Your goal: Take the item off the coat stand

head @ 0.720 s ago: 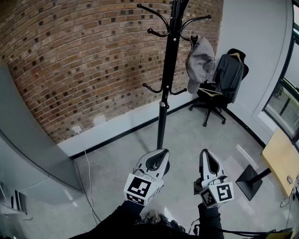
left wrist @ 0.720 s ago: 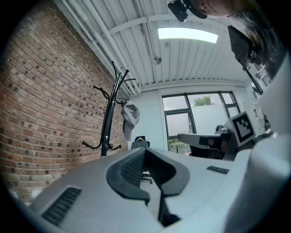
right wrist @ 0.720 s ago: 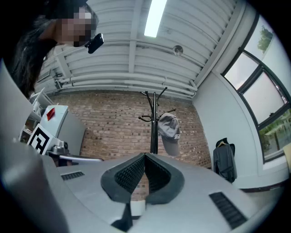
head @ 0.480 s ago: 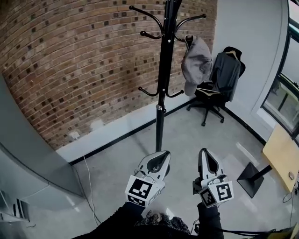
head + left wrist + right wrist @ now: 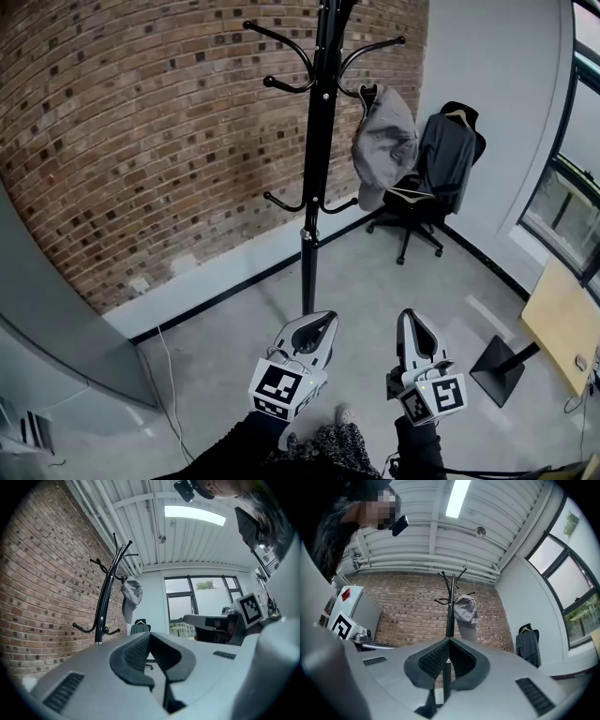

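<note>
Since the earlier frames the coat stand [image 5: 313,169] and the grey cap [image 5: 382,141] had slid leftward in the head view, while both grippers kept their place low in it. Nearest, the left gripper [image 5: 325,322] was held out from a dark sleeve [image 5: 234,441], its jaws pressed together with nothing between them. The right gripper [image 5: 411,319] sat just beside it, tilted slightly upward, its jaws likewise closed on nothing. Both were well apart from the stand. Beyond them lay the pale floor [image 5: 394,272], and a light wooden table [image 5: 562,323] stood at the right edge. The black stand rose from the floor ahead of the left gripper. The cap hung from an upper hook on the stand's right side, peak downward. Farther back, an office chair [image 5: 408,211] with a dark jacket [image 5: 448,155] draped over its back stood in the corner. The brick wall [image 5: 141,141] ran behind the stand, and a window [image 5: 562,202] showed at the right
</note>
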`<state>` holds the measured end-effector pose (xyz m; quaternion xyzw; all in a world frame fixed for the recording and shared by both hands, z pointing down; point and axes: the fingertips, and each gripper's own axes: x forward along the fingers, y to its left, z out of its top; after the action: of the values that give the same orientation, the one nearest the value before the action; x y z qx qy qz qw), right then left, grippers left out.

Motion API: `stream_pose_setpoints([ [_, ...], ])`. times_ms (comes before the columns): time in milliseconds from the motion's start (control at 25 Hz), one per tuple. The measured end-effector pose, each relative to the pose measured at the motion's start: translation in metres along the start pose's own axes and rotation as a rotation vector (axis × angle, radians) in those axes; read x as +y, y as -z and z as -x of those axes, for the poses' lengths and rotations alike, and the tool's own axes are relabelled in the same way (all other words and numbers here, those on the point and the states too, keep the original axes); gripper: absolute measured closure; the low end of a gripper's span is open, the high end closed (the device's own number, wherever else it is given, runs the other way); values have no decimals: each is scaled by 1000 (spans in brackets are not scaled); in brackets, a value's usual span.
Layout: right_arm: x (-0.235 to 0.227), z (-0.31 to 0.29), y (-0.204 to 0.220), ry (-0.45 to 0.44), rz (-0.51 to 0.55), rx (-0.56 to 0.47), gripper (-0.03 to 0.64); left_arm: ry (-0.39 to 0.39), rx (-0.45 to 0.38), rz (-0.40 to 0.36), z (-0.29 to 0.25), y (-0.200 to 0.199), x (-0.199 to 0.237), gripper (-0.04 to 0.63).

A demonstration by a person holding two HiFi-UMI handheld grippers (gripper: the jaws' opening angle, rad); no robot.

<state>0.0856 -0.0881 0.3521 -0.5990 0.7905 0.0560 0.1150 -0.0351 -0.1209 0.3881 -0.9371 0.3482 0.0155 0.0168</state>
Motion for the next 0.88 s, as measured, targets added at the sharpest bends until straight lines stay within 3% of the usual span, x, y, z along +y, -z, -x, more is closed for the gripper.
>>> stream_pose_setpoints([
  [640,-67,-84,4,-135,-39,-44,607,-77,-34,-17,-101,-5,29,586],
  [880,-95,-99,20,-118,-28,-7,607,-106,-52,-22,-134,-12,48,586],
])
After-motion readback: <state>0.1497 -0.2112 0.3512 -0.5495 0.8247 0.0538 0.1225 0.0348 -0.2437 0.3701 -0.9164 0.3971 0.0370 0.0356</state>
